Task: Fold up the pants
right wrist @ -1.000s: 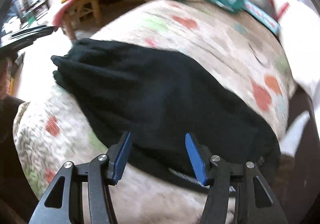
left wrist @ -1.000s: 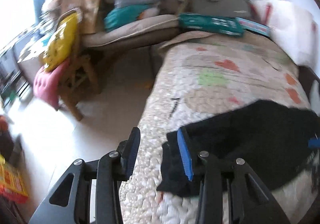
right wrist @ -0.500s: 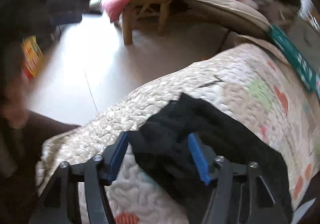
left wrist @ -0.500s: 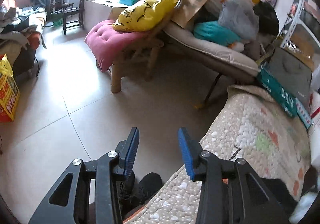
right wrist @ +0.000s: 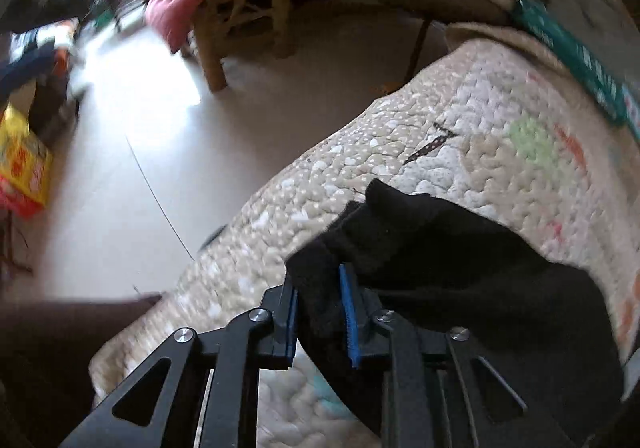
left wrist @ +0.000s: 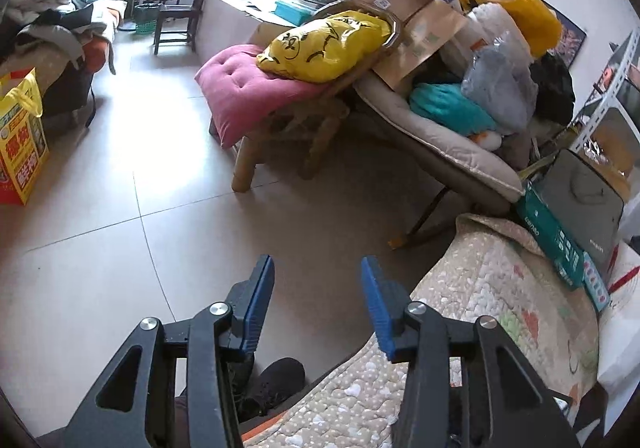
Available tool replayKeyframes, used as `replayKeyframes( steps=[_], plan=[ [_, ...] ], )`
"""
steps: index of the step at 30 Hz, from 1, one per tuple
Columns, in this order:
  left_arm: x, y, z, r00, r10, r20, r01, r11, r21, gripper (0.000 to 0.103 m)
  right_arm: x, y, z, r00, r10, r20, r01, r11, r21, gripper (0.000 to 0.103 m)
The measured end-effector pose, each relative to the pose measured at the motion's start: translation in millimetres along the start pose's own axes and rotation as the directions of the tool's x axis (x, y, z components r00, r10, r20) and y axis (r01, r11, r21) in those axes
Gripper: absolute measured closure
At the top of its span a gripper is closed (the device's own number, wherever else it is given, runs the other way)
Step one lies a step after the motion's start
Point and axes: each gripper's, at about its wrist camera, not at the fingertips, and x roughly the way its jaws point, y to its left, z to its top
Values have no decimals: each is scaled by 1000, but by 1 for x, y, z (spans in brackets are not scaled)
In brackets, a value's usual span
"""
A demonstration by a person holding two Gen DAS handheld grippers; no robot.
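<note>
Your left tongs [left wrist: 316, 302] have swung off the bed, wide and empty — your right tongs [right wrist: 318, 318] now clamp the bunched black fabric pants [right wrist: 440, 248] on the beige quilted bed cover [right wrist: 480, 120]; folding looks barely underway.

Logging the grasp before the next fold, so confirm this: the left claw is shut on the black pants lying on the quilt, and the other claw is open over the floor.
Wrong claw. The right wrist view shows the right claw shut on the black pants lying on the quilt. The left wrist view shows the left claw open over the floor.
</note>
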Motion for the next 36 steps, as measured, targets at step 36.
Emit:
replayKeyframes(
  steps=[36],
  plan=[
    [43,-39,-153,880,-202,-431,234,972,24,48,48,-21,57,953,34,-302,-139,932,-334,54]
  ],
)
